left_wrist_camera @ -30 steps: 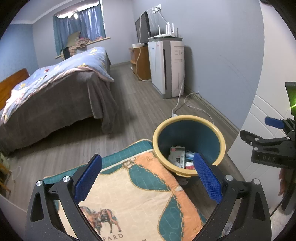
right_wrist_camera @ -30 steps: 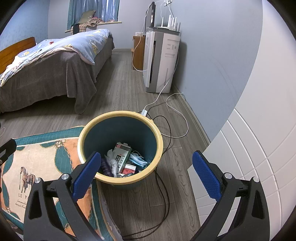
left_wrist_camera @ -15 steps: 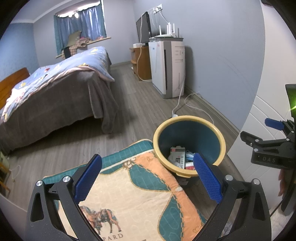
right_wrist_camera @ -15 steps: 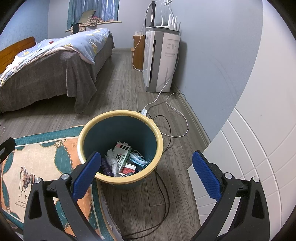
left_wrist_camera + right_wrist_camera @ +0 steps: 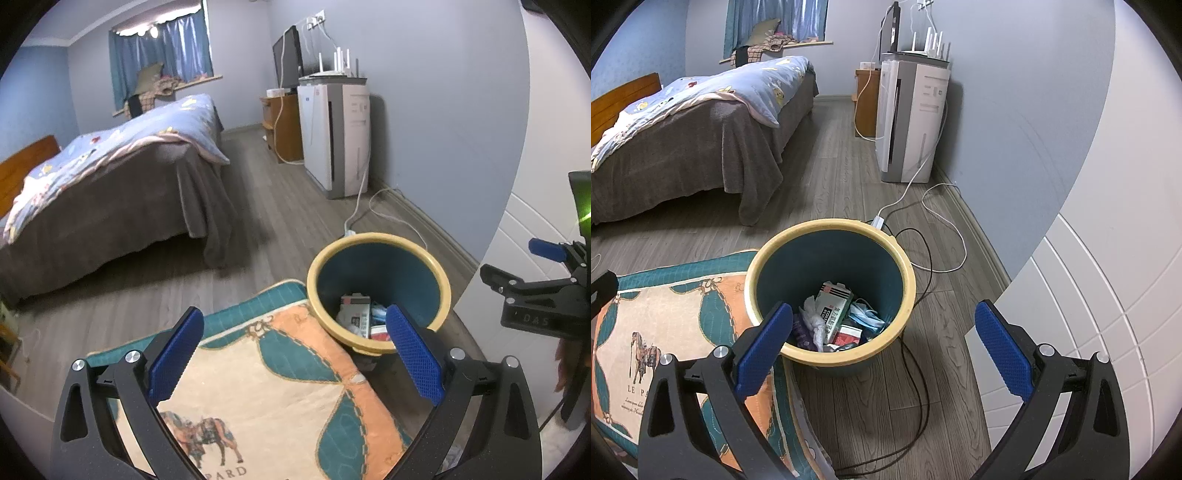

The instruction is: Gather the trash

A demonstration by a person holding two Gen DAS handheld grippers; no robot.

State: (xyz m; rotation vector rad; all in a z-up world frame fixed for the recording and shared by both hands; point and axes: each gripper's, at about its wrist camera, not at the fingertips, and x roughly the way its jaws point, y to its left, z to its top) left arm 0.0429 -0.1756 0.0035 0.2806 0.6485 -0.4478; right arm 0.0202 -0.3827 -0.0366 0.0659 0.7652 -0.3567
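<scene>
Nothing's moved: your left tongs (image 5: 293,356) and right tongs (image 5: 882,352) both released, empty; bin (image 5: 905,266) already holds trash, no loose trash visible.

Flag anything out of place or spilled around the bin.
Nothing spilled: the trash sits inside the bin. One oddity: loose cables trail across the floor right beside it. Both tongs are open and empty.

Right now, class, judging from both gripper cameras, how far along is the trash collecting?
Done: the bin beside the rug already holds trash, including a carton, a face mask and crumpled wrappers. In hand: nothing; the left gripper and right gripper are both open and empty. Left: no loose trash shows on the floor in either view, so little seems to remain here.
</scene>
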